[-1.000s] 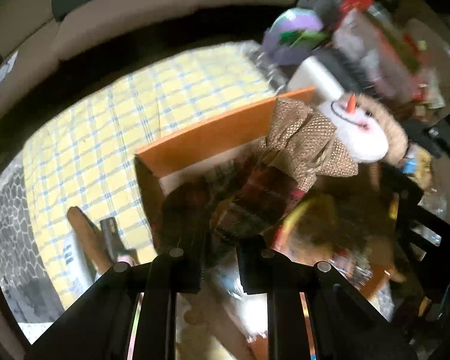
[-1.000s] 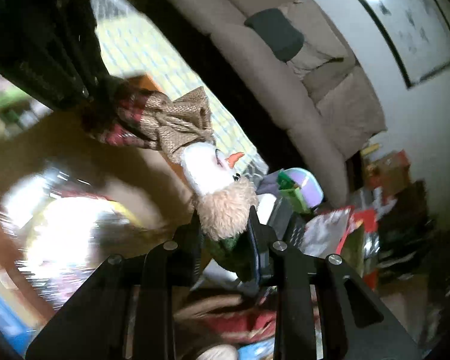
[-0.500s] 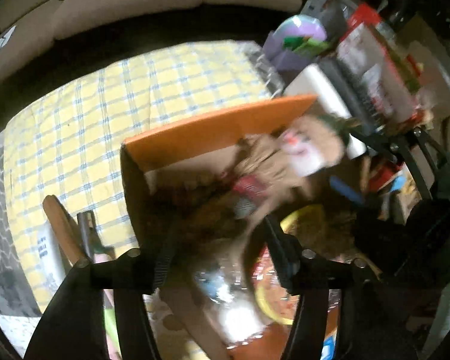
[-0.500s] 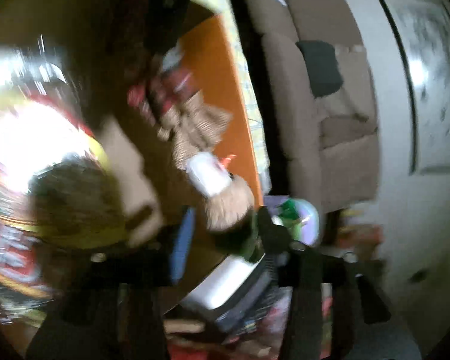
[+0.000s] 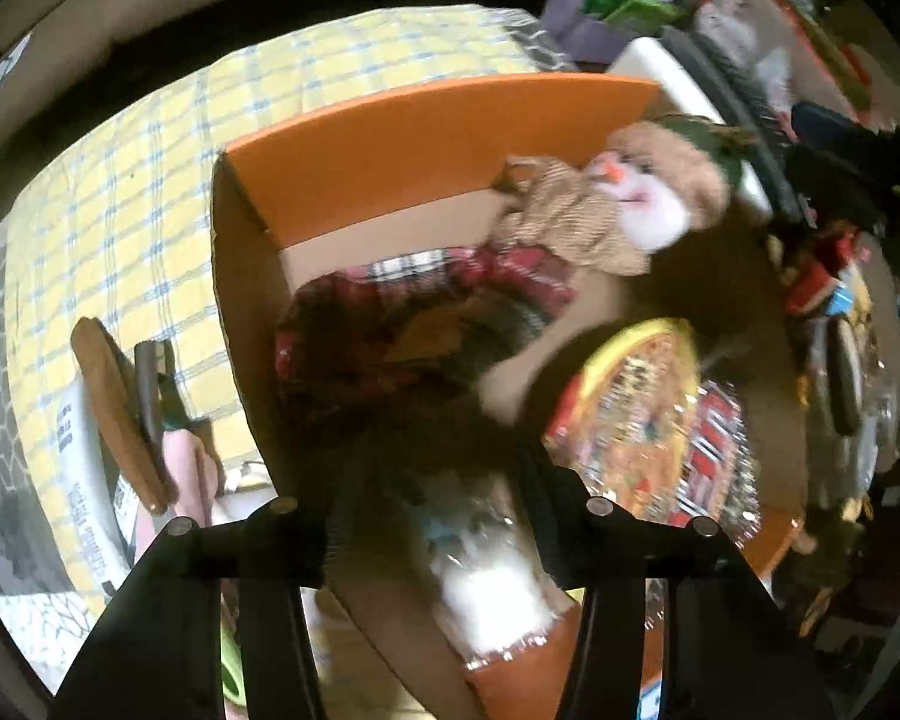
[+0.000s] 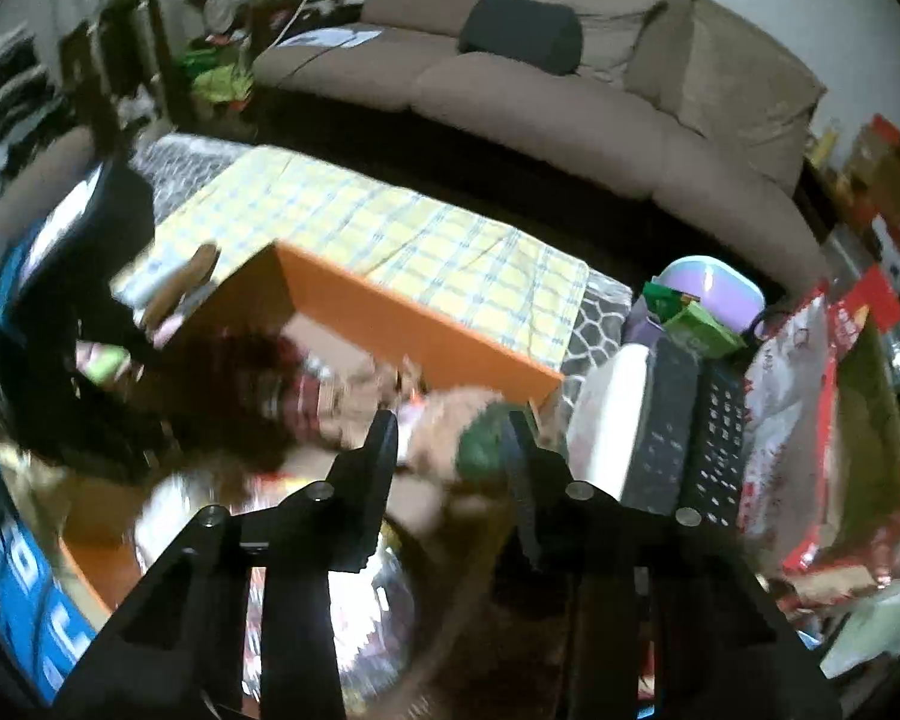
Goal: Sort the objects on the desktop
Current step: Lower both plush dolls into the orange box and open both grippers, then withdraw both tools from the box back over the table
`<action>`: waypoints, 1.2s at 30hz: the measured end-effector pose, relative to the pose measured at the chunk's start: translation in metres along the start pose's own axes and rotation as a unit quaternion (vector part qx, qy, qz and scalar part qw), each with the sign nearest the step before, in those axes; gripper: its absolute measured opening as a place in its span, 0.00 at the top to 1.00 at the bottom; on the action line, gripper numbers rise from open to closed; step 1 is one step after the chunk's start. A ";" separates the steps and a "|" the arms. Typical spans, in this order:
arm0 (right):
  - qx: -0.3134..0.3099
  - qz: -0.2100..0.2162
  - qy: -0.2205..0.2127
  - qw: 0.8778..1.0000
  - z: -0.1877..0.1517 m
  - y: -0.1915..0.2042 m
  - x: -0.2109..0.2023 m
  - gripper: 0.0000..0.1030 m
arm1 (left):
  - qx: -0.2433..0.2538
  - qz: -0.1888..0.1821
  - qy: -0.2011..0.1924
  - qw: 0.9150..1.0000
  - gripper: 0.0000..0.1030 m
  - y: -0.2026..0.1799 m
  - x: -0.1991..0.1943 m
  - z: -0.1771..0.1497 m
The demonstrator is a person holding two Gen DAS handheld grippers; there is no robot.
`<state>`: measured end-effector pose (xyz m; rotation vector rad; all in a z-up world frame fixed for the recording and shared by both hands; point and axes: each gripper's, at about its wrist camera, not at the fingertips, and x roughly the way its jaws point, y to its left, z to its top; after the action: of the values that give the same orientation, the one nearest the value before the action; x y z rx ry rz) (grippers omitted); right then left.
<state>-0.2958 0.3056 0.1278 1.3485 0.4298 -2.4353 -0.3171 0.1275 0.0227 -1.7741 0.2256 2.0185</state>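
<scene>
Snowman doll [image 5: 576,240] lies in orange box [image 5: 426,120], head at box's far right corner, plaid body along far wall, dropped there for sorting. Left gripper [image 5: 432,480] fingers spread, empty, above box's near edge. Right gripper [image 6: 453,438] fingers apart, straddling doll's green hat, contact unclear (blur). Snack packets [image 5: 660,420] fill box's right side. Box on yellow check cloth [image 6: 390,228].

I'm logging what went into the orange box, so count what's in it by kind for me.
Snowman dolls: 1, the snowman doll lying in the orange box
Shiny snack packets: 2 that I can make out, a yellow and red one and a clear one; blur may hide more
Total: 3
</scene>
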 end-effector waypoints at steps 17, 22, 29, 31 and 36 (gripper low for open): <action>0.077 0.009 0.116 0.990 -0.022 -0.004 0.097 0.80 | -0.019 0.071 -0.012 0.997 0.56 -0.003 0.034 0.060; 0.069 -0.002 0.069 0.995 -0.018 -0.009 0.052 0.76 | -0.032 0.037 -0.032 0.998 0.49 0.001 0.014 0.050; 0.026 -0.024 0.166 0.986 -0.030 0.015 0.103 0.77 | -0.041 -0.008 -0.026 0.999 0.44 -0.001 0.017 0.039; 0.029 -0.033 0.176 0.983 -0.032 0.016 0.113 0.76 | -0.043 0.006 -0.016 0.999 0.44 -0.002 0.030 0.040; 0.062 -0.018 0.175 0.982 -0.027 0.004 0.116 0.78 | -0.039 0.048 -0.025 0.998 0.44 -0.007 0.038 0.056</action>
<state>-0.3317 0.2977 0.0145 1.8480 0.3928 -2.2854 -0.3681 0.1643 -0.0038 -1.7874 0.2221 2.1640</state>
